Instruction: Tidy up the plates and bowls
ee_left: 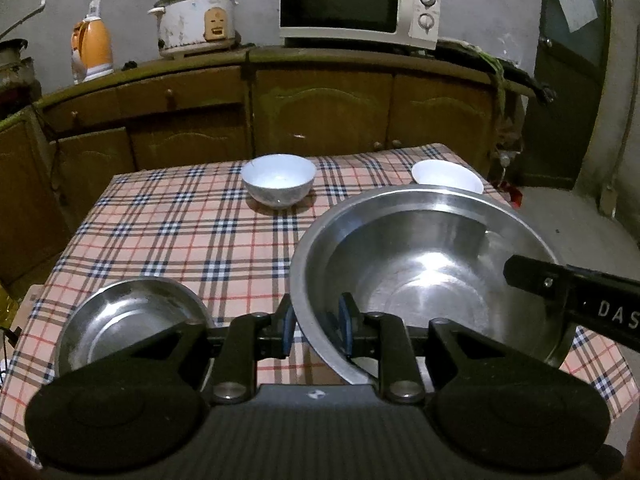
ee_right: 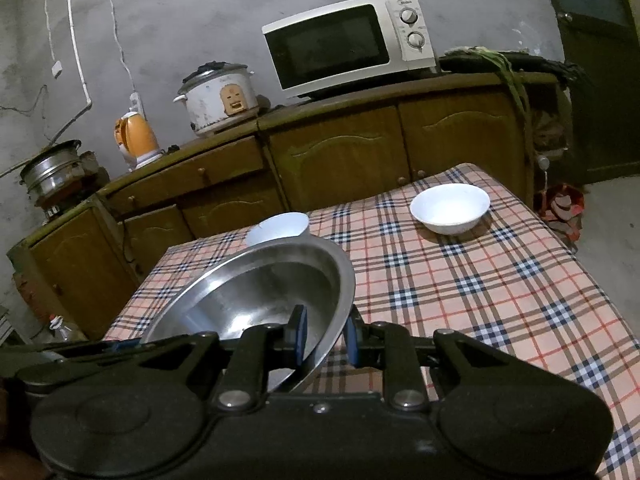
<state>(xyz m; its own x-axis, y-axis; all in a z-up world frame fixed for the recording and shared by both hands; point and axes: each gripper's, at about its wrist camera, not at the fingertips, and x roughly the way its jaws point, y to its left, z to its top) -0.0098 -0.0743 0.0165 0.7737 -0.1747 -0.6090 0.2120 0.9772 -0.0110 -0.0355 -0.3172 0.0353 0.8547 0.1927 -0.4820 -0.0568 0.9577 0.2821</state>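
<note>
both claws were clamped on the big steel bowl [ee_left: 424, 264]: left gripper [ee_left: 316, 326] pinching the near-left rim, right gripper [ee_right: 326, 334] pinching the opposite rim, one pad inside the wall and one outside on each. in the left view the right one's arm reached in over the far edge. we judged the bowl was being carried just above the checked table [ee_left: 168, 224]; whether its base touched the cloth we couldn't tell.

progress, our read: early. nothing nested yet. the small steel dish [ee_left: 128, 320] sat near the left front corner, one white bowl [ee_left: 278, 180] at the back middle, a second white bowl [ee_right: 449, 207] at the back right, all well apart. stacking or grouping them was still to do.

around: wooden cabinets [ee_left: 320, 108] behind the table, with a microwave [ee_left: 356, 2], rice cooker [ee_left: 196, 20] and orange kettle [ee_left: 92, 48] on top. nothing blocked the middle of the table; the dish was the closest thing to the left claw.
</note>
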